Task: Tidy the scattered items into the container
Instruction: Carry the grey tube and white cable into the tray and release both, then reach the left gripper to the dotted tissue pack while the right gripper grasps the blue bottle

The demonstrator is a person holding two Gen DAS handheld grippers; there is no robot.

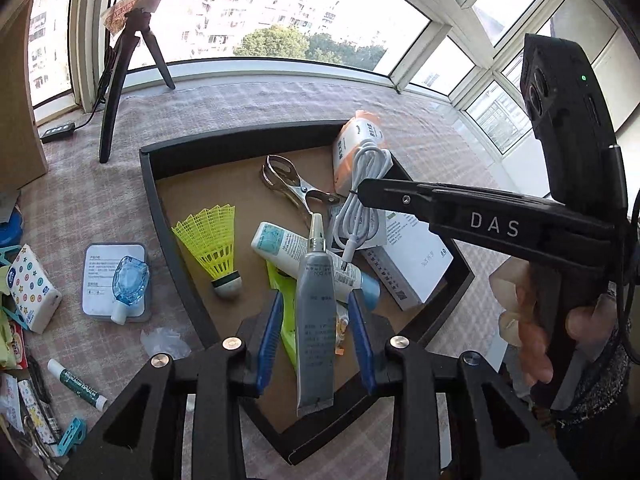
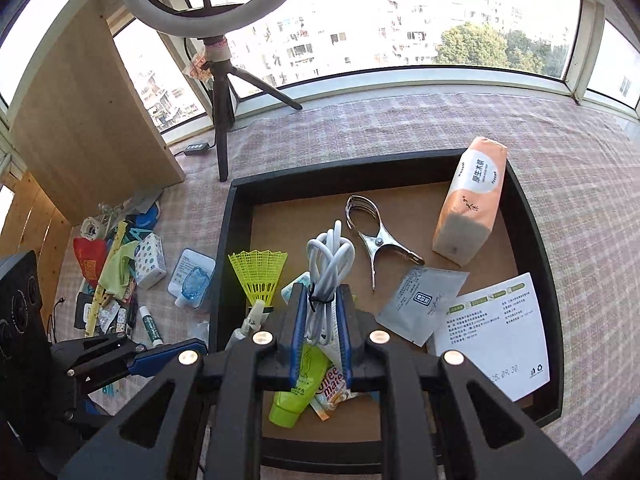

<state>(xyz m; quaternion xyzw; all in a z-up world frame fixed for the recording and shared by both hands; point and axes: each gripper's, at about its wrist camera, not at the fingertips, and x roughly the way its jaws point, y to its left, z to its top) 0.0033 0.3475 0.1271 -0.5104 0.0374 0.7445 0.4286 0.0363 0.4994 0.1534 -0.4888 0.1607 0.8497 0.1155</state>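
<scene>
Meanwhile, loose items point(image 2: 116, 280) lie on the checked surface point(image 1: 100, 200) at left. Left tongs point(image 1: 316, 340) stand open above a grey tube point(image 1: 316, 320) in the black tray point(image 2: 536, 264). To the right, right tongs point(image 2: 322, 320) grip a bundled white cable point(image 2: 328, 264) over the tray.

A ring light point(image 2: 208, 4) on a black tripod point(image 2: 222, 120) stands near the far edge of the checked tablecloth point(image 2: 400, 128), its small cable controller point(image 2: 196, 147) lying beside it. A wooden board point(image 2: 88, 120) leans upright at the far left corner. Windows point(image 2: 360, 20) behind show apartment blocks and trees point(image 2: 480, 46).
</scene>
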